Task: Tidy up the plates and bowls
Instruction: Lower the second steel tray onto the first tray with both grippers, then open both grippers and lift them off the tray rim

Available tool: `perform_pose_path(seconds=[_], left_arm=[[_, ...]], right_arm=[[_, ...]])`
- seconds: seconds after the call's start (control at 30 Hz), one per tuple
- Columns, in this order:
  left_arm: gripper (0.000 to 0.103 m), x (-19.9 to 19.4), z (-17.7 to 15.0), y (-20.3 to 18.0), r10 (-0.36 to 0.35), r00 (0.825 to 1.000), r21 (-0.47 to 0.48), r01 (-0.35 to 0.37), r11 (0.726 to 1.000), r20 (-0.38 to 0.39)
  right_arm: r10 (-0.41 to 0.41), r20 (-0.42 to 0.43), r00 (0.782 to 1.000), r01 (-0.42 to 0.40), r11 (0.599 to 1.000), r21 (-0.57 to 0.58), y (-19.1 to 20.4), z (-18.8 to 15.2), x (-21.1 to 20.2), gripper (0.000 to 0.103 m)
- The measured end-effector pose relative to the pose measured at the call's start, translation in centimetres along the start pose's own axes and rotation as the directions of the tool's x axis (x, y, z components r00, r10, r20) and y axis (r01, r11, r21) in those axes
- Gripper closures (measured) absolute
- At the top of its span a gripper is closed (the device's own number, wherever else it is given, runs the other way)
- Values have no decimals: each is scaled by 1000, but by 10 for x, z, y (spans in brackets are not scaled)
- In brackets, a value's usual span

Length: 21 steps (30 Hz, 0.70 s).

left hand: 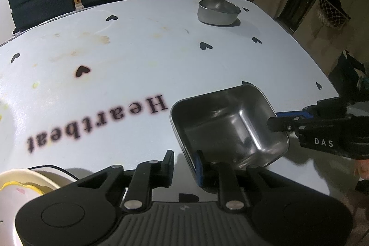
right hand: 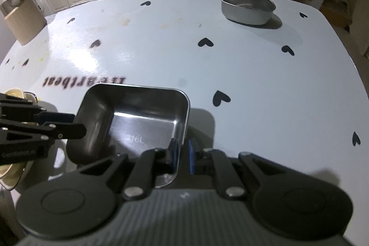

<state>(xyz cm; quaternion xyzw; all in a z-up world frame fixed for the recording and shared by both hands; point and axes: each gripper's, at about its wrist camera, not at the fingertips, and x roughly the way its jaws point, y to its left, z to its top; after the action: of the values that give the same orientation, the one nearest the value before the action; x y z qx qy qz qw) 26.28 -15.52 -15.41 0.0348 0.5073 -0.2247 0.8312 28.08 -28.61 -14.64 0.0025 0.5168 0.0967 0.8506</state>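
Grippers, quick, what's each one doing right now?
Left tool: open, its fingers straddling the square steel tray rim, not clamped.
Right tool: shut on the square steel tray's rim.

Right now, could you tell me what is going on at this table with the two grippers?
A person is working with two handheld grippers on a square steel tray near the front of the table. The right gripper straddles the tray's near wall, one finger inside and one outside. The left gripper is open, with one finger at the tray's rim. A round steel bowl sits alone at the far side, and a few light-coloured bowls are stacked at the left.
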Motion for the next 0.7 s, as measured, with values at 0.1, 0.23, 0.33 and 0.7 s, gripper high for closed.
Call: perform_pose_path(seconds=[0.1,0.23,0.33,0.7], left_arm=[[76,-2,1,2,4,1000,-11,-4,1000,5],[65,-6,1,4,-1,1000,-28,1,1000,13],[52,-11,1,5,-6,1000,-35,7,999,25],[2,-28,6,7,17,994,-80,-9,997,107]], right_arm=[[10,12,1000,-10,1000,-3,0,-1,-4,89],[28,29,999,-28,1000,-7,-1,-3,-10,73],[35,47,998,-34,999,-13,-2,-4,-15,59],[-28,171,985,18,998,62,-22,-2,-45,19]])
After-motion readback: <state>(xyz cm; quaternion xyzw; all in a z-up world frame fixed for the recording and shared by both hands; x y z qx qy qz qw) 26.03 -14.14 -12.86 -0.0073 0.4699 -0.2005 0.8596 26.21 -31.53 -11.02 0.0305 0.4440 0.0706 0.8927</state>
